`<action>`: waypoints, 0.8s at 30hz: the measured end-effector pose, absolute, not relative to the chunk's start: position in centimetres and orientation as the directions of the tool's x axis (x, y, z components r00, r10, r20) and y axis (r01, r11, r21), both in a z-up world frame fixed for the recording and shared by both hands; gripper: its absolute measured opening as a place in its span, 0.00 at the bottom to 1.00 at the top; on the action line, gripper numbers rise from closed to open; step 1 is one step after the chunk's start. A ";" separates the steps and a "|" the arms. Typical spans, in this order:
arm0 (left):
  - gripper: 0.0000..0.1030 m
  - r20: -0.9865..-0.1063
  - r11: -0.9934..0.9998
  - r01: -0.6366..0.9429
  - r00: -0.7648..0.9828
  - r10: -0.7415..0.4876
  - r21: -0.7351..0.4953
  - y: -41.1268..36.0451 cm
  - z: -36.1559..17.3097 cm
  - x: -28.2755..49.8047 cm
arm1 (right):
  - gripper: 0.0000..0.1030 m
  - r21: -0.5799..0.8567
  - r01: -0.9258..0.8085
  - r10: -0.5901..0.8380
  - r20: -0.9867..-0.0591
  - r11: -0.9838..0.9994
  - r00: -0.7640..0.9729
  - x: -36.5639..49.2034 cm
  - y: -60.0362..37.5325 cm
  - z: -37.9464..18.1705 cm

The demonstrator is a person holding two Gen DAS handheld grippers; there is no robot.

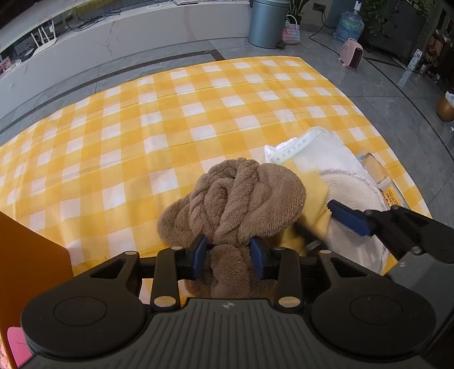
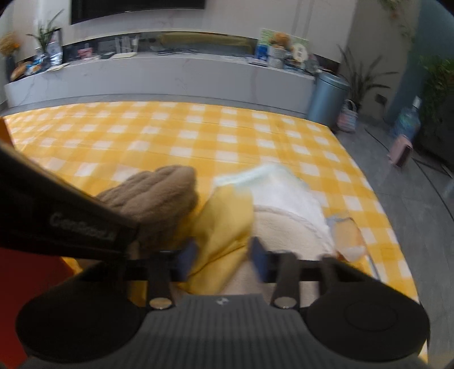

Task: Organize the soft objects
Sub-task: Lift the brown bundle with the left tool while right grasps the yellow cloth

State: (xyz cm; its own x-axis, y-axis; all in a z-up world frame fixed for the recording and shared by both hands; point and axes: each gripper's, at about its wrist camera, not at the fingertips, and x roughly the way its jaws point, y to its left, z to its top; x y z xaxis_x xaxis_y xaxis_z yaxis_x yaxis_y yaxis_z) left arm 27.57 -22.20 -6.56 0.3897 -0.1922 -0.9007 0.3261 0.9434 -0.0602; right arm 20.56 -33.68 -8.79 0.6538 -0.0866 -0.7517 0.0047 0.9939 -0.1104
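Observation:
A brown knotted plush cushion (image 1: 235,198) lies on the yellow checked cloth (image 1: 142,142). My left gripper (image 1: 229,252) is shut on its near lobe. To its right lie a yellow cloth (image 1: 312,193), a cream fleece piece (image 1: 354,193) and a white padded piece (image 1: 312,150). My right gripper (image 2: 224,255) shows blurred in the right wrist view, its jaws apart around the yellow cloth (image 2: 224,221); its blue finger (image 1: 349,215) shows in the left wrist view. The brown cushion (image 2: 159,195) is left of it.
An orange box wall (image 1: 28,255) stands at the near left. A packet (image 1: 377,170) lies by the cloth's right edge. Beyond the cloth are grey floor, a metal bin (image 1: 266,22), a pink heater (image 1: 353,52) and a long white bench (image 2: 170,76).

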 end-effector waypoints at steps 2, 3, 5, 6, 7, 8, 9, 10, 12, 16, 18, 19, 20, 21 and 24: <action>0.42 -0.902 0.942 0.333 0.389 -0.186 -0.051 -22.4 -6.6 27.6 | 0.05 -0.081 0.021 -0.075 -0.746 0.996 0.662 20.2 -34.3 -8.2; 0.42 -0.903 0.940 0.338 0.388 -0.186 -0.048 -22.4 -6.6 27.6 | 0.04 -0.068 0.030 -0.071 -0.742 0.997 0.667 19.8 -34.5 -7.9; 0.43 -0.905 0.939 0.340 0.384 -0.182 -0.045 -22.4 -6.6 27.6 | 0.01 -0.058 0.049 -0.076 -0.715 0.997 0.695 18.8 -34.8 -6.9; 0.43 -0.907 0.939 0.341 0.381 -0.181 -0.044 -22.5 -6.7 27.6 | 0.01 -0.060 0.063 -0.087 -0.696 0.996 0.713 18.2 -34.9 -6.3; 0.44 -0.910 0.938 0.345 0.374 -0.181 -0.045 -22.5 -6.7 27.7 | 0.01 -0.058 0.078 -0.097 -0.678 0.995 0.729 17.7 -35.2 -5.7; 0.45 -0.912 0.937 0.347 0.368 -0.180 -0.045 -22.6 -6.7 27.8 | 0.01 -0.050 0.099 -0.107 -0.660 0.994 0.743 17.2 -35.5 -5.2; 0.46 -0.915 0.934 0.355 0.363 -0.178 -0.041 -22.7 -6.8 27.8 | 0.02 -0.034 0.123 -0.116 -0.648 0.992 0.753 16.9 -35.9 -4.7; 0.50 -0.919 0.927 0.374 0.353 -0.173 -0.031 -23.0 -6.9 27.8 | 0.02 -0.013 0.147 -0.121 -0.641 0.989 0.758 16.7 -36.3 -4.4; 0.60 -0.935 0.905 0.425 0.326 -0.142 0.011 -24.0 -7.1 27.9 | 0.02 0.027 0.172 -0.116 -0.638 0.985 0.761 16.4 -37.0 -4.0; 0.76 -0.967 0.900 0.412 0.249 0.043 0.146 -26.7 -9.1 28.7 | 0.02 0.028 0.147 -0.095 -0.645 0.989 0.758 16.6 -37.1 -3.9; 0.76 -0.964 0.893 0.398 0.237 0.122 0.212 -27.7 -10.1 29.1 | 0.02 0.019 0.143 -0.096 -0.654 0.990 0.751 16.6 -37.1 -4.2; 0.76 -0.957 0.885 0.395 0.242 0.158 0.246 -28.1 -10.4 29.2 | 0.02 0.022 0.144 -0.094 -0.659 0.989 0.746 16.7 -37.3 -4.3; 0.58 -0.954 0.887 0.388 0.255 0.160 0.252 -28.2 -10.3 29.2 | 0.02 0.026 0.147 -0.092 -0.666 0.989 0.740 16.7 -37.4 -4.5; 0.55 -0.954 0.897 0.371 0.263 0.147 0.240 -28.1 -10.1 29.1 | 0.03 0.031 0.154 -0.093 -0.673 0.988 0.734 16.7 -37.7 -4.6; 0.50 -0.955 0.928 0.315 0.277 0.109 0.198 -27.2 -9.2 28.8 | 0.04 0.057 0.183 -0.095 -0.683 0.982 0.724 16.6 -38.6 -4.8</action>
